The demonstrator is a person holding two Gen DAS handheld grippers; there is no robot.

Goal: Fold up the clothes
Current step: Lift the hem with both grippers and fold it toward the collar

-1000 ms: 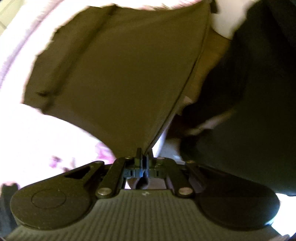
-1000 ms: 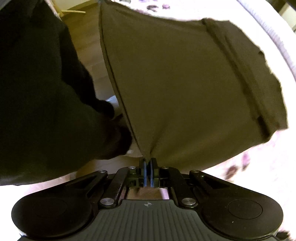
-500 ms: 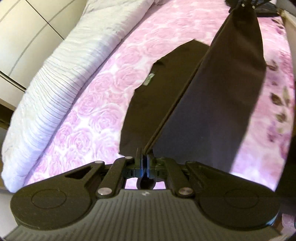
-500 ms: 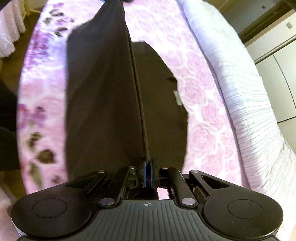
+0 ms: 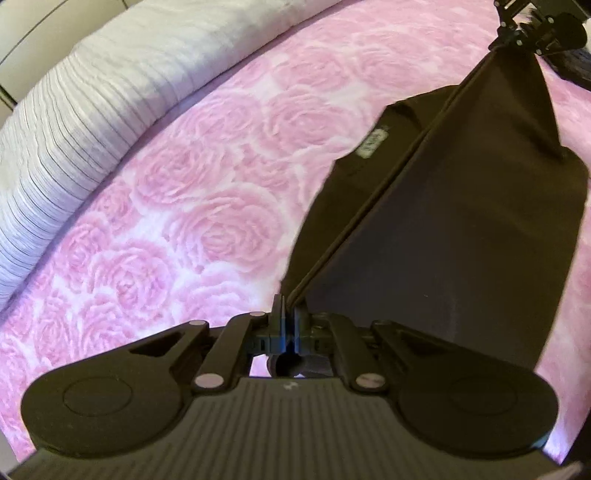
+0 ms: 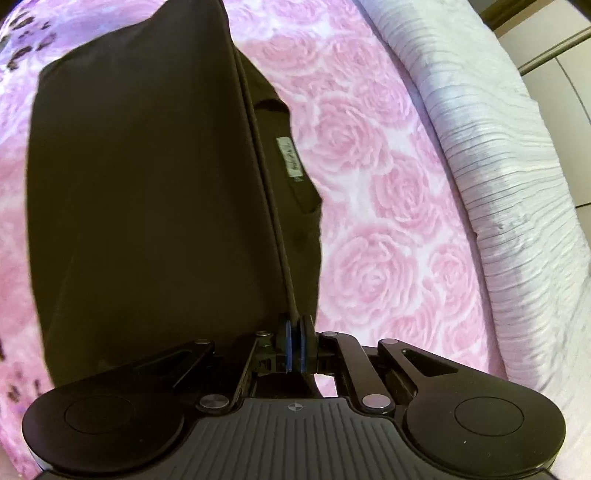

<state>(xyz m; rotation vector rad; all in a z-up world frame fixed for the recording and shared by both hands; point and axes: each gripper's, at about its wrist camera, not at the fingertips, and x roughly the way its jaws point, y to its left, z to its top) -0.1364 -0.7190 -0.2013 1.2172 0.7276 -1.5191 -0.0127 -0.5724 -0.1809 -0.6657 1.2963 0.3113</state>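
Observation:
A dark brown garment [image 5: 454, 236] is stretched taut between my two grippers over a pink rose-print bed. My left gripper [image 5: 286, 306] is shut on one corner of its edge. My right gripper [image 6: 295, 325] is shut on the other corner, and it also shows far off in the left wrist view [image 5: 517, 33]. The held layer hangs folded over the lower part of the garment [image 6: 295, 206], which lies on the bed with its neck label [image 6: 290, 158] showing.
The pink rose bedspread [image 5: 207, 206] covers the bed. A ribbed white duvet roll [image 5: 74, 103] lies along the far side and also shows in the right wrist view [image 6: 498, 155].
Both grippers swung from facing the floor and a dark figure to over the bed, then carried the held edge lower and further over the garment's lower part. Both stayed shut.

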